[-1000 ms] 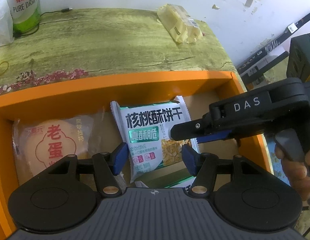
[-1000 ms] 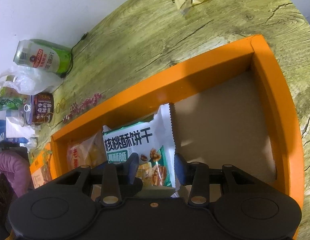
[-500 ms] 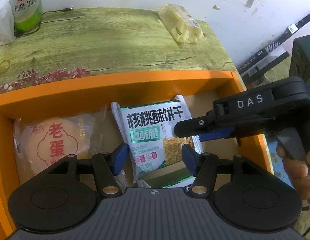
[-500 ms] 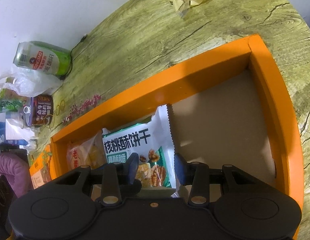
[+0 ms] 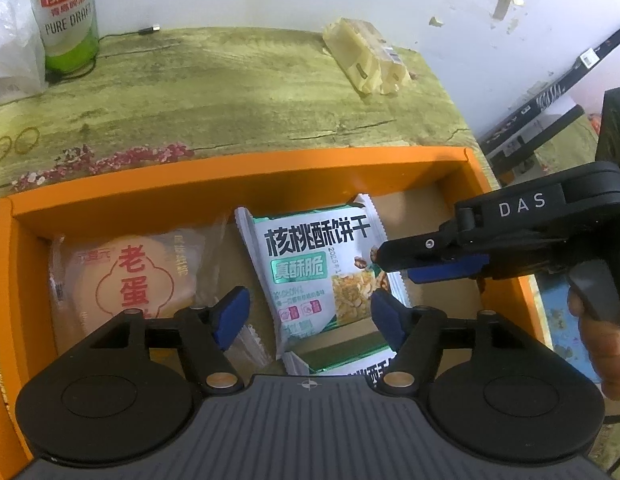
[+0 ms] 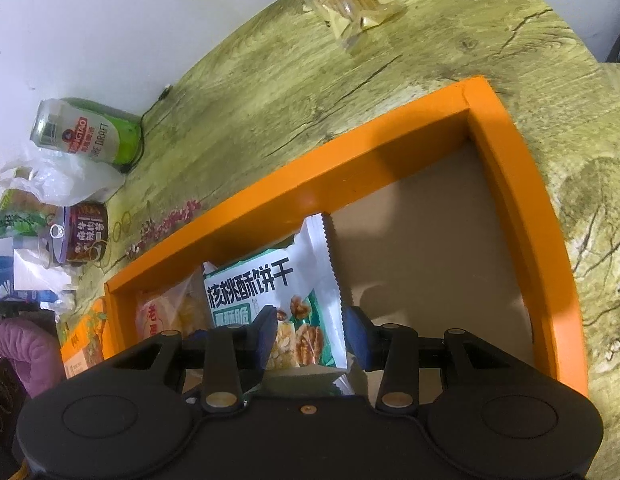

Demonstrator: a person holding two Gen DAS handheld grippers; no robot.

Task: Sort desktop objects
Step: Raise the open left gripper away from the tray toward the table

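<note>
Right tool (image 6: 312,334): released, pads spread either side of the right-hand seam of the walnut biscuit packet (image 6: 265,284), clamping nothing. Left tool (image 5: 310,312): likewise released, hovering low over the same packet.

Lying inside the orange box (image 5: 229,176), printed face up, far end propped toward the back wall. To its left, an egg cake pouch (image 5: 129,276); just nearer than it, a second green-and-white packet (image 5: 350,364). Fits equally a packet just let go or one about to be lifted.

Probably light, with slick, crinkly film and likely brittle biscuits inside. Best pinched by the flat serrated seam, not squeezed across the middle; firm enough only to stop the film sliding out.

Further out on the counter (image 5: 229,100), outside the box: a yellowish wrapped snack (image 5: 366,60) and a beer can (image 5: 65,20).
</note>
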